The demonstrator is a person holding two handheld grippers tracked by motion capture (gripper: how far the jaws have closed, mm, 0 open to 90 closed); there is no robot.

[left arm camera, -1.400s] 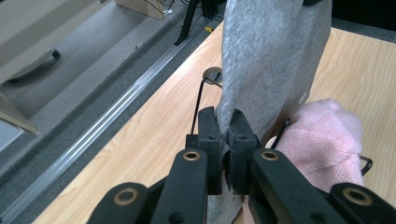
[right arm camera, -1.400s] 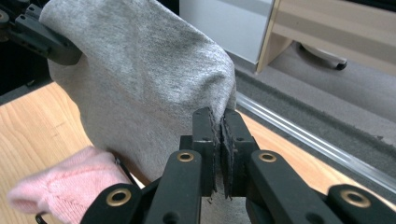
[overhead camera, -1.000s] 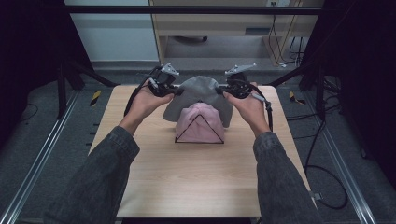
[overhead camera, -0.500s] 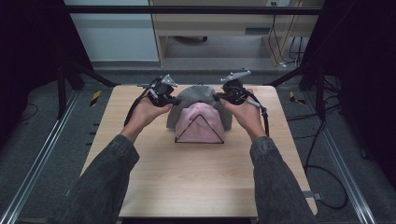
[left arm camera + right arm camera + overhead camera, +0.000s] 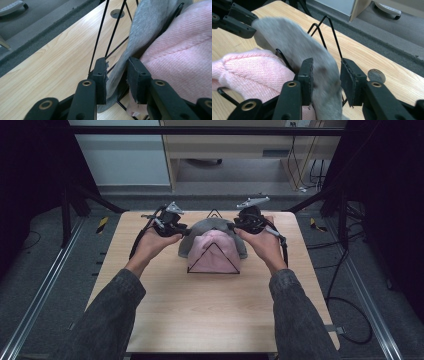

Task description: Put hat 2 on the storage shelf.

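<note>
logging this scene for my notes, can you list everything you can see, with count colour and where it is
wire rack: one, black, triangular frames, middle of the table toward the far side
pink knit item: one, pink, draped over the rack's near part
grey cloth: one, grey, over the rack behind the pink knit, an edge lying between the jaws of each gripper
table: one, light wood, with a round hole near its far edge
cables: several, black, on the grey floor right of the table
wooden furniture: one, pale wood, beyond the table
left gripper: one, black, at the cloth's left side, jaws apart around the cloth
right gripper: one, black, at the cloth's right side, jaws apart around the cloth
sleeves: two, dark grey, entering from the bottom
</note>
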